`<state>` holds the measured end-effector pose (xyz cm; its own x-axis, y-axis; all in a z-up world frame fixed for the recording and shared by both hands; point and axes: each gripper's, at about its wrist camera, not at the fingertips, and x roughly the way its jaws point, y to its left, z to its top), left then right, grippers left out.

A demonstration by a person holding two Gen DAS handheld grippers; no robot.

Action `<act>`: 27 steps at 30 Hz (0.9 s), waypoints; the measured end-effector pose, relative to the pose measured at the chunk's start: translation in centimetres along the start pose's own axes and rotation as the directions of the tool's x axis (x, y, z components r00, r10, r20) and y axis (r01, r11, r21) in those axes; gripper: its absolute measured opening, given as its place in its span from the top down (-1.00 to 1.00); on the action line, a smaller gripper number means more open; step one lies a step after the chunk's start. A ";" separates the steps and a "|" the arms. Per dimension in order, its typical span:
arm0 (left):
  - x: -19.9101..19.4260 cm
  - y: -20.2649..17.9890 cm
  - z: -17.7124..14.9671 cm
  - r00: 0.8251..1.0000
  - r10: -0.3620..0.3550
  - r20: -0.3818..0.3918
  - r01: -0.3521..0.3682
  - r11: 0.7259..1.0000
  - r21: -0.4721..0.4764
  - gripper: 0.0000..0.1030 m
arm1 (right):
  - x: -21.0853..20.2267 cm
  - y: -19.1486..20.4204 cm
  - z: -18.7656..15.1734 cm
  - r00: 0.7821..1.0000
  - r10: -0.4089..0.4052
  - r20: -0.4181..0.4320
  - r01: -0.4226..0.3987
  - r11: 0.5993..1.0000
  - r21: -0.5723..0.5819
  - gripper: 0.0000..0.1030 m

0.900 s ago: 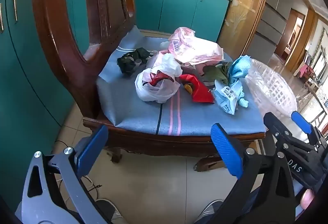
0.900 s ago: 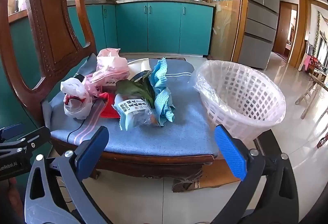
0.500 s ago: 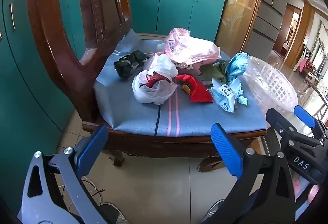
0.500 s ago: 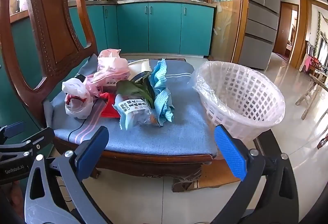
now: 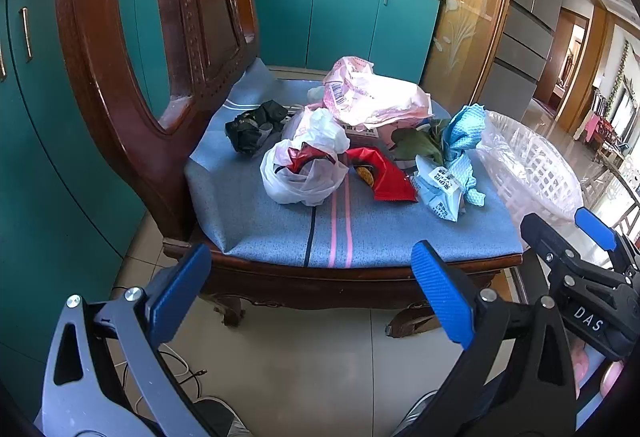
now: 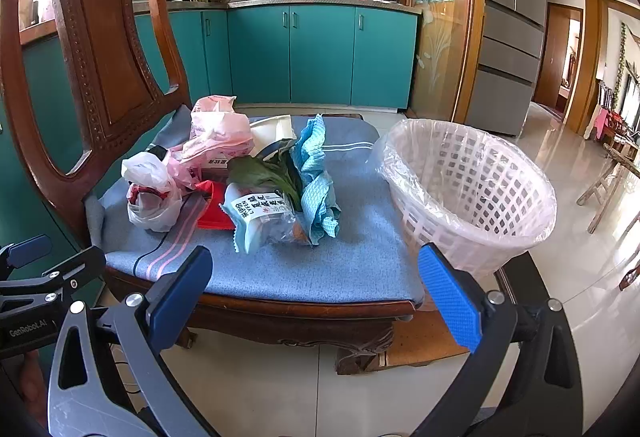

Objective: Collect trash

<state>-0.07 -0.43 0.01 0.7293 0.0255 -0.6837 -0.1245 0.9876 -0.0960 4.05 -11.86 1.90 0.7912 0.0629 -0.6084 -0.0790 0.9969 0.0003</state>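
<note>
Trash lies on a blue chair cushion: a white plastic bag, a red wrapper, a black crumpled bag, a pink bag, green leaves, a blue cloth and a printed packet. A white lined basket stands at the cushion's right end. My left gripper is open and empty, before the chair's front edge. My right gripper is open and empty, also short of the cushion.
The wooden chair back rises on the left. Teal cabinets line the far wall, with a fridge to the right. Tiled floor lies below the grippers, with a cable on it.
The left gripper has drawn slightly back and turned, so the trash sits a little further off. The right gripper has barely moved. Both stay open.
</note>
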 end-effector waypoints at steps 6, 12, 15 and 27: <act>0.1 0.0 0.0 1.000 -0.004 -0.004 0.004 1.000 -0.003 -0.94 | 0.0 0.0 -0.1 1.000 -0.006 0.000 0.006 1.000 0.002 -0.95; 0.2 -0.2 -0.1 1.000 -0.007 -0.011 0.007 1.000 0.003 -0.94 | 0.0 -0.2 -0.1 1.000 -0.009 0.001 0.009 1.000 0.006 -0.95; 0.2 -0.3 -0.2 1.000 -0.005 -0.010 0.005 1.000 0.002 -0.94 | 0.0 -0.3 -0.1 1.000 -0.008 -0.001 0.008 1.000 0.008 -0.95; 0.4 -0.5 -0.3 1.000 -0.008 -0.020 0.008 1.000 0.006 -0.94 | 0.0 -0.3 -0.1 1.000 -0.008 0.003 0.008 1.000 0.008 -0.95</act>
<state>0.12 -0.92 -0.45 0.7167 0.0144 -0.6973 -0.1143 0.9887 -0.0971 3.98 -12.12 1.79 0.7933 0.0555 -0.6063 -0.0680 0.9977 0.0024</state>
